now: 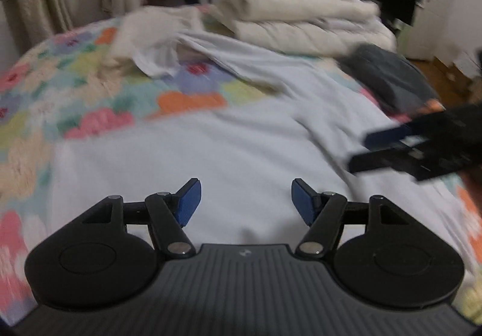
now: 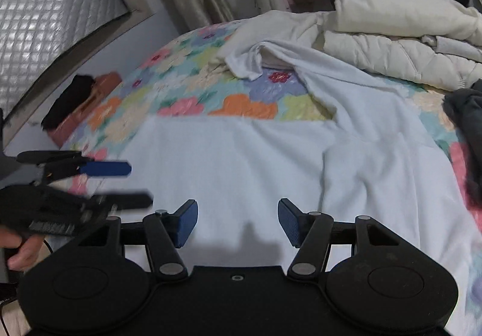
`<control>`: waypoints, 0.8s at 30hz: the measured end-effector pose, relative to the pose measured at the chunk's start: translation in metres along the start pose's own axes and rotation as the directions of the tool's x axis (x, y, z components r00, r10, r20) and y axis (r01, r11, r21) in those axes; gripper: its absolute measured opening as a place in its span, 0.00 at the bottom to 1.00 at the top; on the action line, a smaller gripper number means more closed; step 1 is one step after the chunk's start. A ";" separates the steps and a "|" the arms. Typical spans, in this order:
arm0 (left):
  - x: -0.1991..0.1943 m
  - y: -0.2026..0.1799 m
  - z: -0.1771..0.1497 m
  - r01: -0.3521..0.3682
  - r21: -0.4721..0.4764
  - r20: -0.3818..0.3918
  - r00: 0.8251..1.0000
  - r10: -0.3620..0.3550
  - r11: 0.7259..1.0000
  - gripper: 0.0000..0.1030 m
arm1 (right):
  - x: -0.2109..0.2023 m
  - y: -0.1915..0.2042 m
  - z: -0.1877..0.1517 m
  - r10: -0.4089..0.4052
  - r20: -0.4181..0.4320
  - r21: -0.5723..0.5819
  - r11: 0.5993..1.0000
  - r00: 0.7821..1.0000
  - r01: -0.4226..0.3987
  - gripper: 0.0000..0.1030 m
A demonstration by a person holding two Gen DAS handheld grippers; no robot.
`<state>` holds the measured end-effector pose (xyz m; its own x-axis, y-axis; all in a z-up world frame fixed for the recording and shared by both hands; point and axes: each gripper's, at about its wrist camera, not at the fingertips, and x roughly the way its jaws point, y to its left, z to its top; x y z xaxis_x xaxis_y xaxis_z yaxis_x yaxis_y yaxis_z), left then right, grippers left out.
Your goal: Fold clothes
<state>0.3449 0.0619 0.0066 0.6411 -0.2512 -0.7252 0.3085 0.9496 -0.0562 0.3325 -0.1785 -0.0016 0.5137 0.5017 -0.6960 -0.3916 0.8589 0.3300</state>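
A pale blue-white sweatshirt (image 1: 211, 149) lies spread on the flowered bedspread (image 1: 90, 89), one sleeve reaching to the far left. It also shows in the right wrist view (image 2: 256, 161). My left gripper (image 1: 244, 200) is open and empty, just above the garment's near part. It shows from the side in the right wrist view (image 2: 138, 185), jaws apart. My right gripper (image 2: 238, 223) is open and empty over the near hem. It enters the left wrist view from the right (image 1: 361, 152), jaws apart.
A folded cream quilt (image 1: 301, 16) lies at the far side of the bed. A white garment (image 1: 144, 34) is crumpled by the sleeve end. A dark grey garment (image 1: 388, 76) lies at the right edge. A brown and black object (image 2: 81, 101) sits left of the bed.
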 end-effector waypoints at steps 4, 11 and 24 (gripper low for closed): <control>0.056 0.019 0.039 -0.010 0.055 -0.055 0.998 0.013 0.998 0.30 | 0.015 -0.031 0.022 0.044 0.020 0.023 0.999 0.999 -0.045 0.63; 0.130 0.038 0.087 -0.104 0.098 -0.003 0.995 0.105 0.990 0.52 | 0.070 -0.077 0.035 0.067 -0.018 0.168 0.984 0.998 -0.064 0.63; 0.247 0.077 0.118 -0.255 0.155 0.025 0.967 0.254 0.954 0.56 | 0.114 -0.102 0.062 0.097 -0.014 0.209 0.974 0.995 -0.092 0.63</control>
<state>0.6104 0.0512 -0.0962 0.7156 -0.0060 -0.6985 0.2401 0.9411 0.2379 0.4780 -0.2026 -0.0750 0.4621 0.5812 -0.6698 -0.2691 0.8116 0.5186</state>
